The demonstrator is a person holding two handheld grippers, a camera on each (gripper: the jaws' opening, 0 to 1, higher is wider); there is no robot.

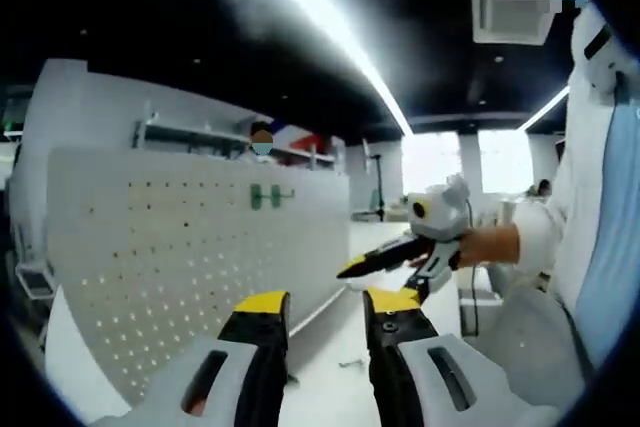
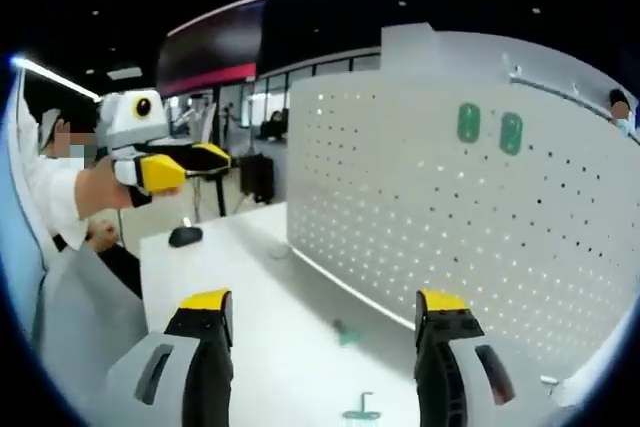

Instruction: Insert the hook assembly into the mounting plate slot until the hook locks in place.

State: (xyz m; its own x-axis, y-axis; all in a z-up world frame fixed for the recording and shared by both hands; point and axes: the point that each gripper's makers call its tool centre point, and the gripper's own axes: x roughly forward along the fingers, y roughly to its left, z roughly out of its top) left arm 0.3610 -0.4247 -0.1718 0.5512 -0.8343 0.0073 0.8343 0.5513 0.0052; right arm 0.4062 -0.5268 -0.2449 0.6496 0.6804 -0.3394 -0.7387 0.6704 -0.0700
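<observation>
A pegboard panel [image 2: 470, 217] stands upright along the far edge of the table [image 2: 250, 287], running the length of the work surface. Two hook pieces [image 2: 489, 130] sit side by side high on the panel; in the left gripper view they appear as a pair [image 1: 270, 195] near its upper middle. On the table before the panel lie a small part [image 2: 347, 333] and, nearer the camera, another hook piece [image 2: 362, 410]. A mouse-like object [image 2: 185, 237] rests near the table's far end.
</observation>
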